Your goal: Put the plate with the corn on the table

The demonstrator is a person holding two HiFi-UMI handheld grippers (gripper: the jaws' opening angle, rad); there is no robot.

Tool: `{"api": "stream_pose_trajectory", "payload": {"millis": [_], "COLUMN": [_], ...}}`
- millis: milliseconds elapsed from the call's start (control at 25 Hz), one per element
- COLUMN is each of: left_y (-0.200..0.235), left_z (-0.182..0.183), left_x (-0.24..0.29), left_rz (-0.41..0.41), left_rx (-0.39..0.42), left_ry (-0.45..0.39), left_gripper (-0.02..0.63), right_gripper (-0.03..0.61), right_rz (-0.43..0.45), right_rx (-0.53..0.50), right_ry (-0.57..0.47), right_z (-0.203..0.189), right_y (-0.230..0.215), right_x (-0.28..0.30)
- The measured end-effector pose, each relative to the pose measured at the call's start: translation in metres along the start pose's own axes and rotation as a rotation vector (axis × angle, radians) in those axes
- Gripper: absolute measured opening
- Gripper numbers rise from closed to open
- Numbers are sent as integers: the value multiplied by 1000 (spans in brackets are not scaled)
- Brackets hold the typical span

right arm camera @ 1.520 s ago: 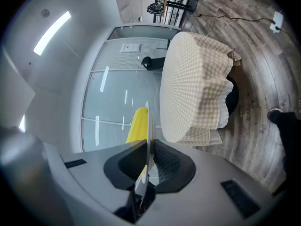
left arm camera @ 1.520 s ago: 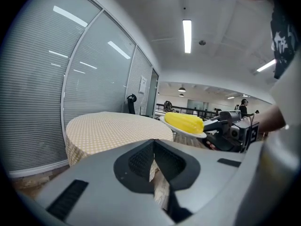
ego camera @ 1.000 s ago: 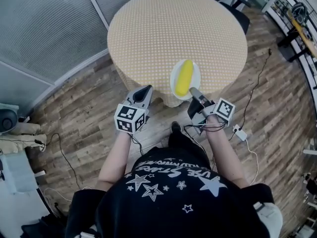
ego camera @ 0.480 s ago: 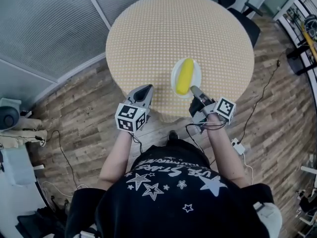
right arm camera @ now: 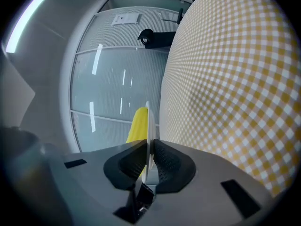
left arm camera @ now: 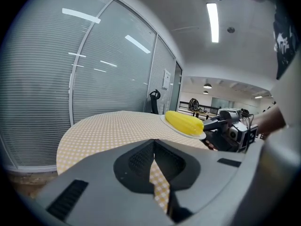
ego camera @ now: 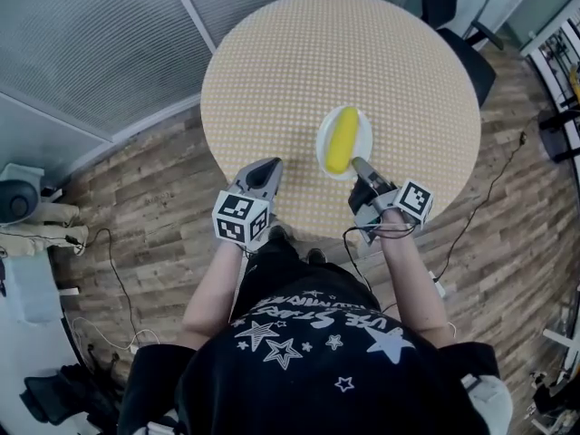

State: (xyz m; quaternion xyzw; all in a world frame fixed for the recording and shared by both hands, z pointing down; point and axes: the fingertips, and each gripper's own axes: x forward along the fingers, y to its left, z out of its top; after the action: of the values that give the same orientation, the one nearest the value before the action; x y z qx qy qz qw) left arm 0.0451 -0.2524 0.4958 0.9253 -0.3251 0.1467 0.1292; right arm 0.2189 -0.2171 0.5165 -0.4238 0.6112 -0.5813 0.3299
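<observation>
A white plate (ego camera: 362,140) carries a yellow corn cob (ego camera: 341,140) above the near part of the round table (ego camera: 299,71) with its yellow checked cloth. My right gripper (ego camera: 360,165) is shut on the plate's near rim; in the right gripper view the plate (right arm camera: 150,126) stands edge-on between the jaws with the corn (right arm camera: 138,124) on its left side. My left gripper (ego camera: 265,171) is shut and holds nothing, over the table's near edge. The left gripper view shows the corn (left arm camera: 184,122) and plate (left arm camera: 197,135) ahead to the right.
A black chair (ego camera: 471,54) stands at the table's far right. Glass walls with blinds (ego camera: 82,43) run along the left. Cables and a power strip (ego camera: 441,288) lie on the wooden floor (ego camera: 154,234) to the right of the person.
The person has stepped closer to the table. The plate with the corn has moved from the table's edge farther in over the cloth, and the left gripper now reaches over the near edge.
</observation>
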Motion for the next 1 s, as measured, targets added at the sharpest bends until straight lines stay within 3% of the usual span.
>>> {"api": "stream_pose_trajectory", "payload": {"millis": [600,1000], "left_y": [114,179], "left_z": [41,67], "left_x": [79,132], "left_rz": [-121,-129], "left_rx": [31,58], "left_ry": [15,16], "left_gripper": [8,8], "right_gripper": [46,46], "right_rz": [-50,-92], "right_rx": [17,18], "right_ry": [-99,-139], "right_z": [35,82], "right_y": [-13,-28], "right_x": [113,183]}}
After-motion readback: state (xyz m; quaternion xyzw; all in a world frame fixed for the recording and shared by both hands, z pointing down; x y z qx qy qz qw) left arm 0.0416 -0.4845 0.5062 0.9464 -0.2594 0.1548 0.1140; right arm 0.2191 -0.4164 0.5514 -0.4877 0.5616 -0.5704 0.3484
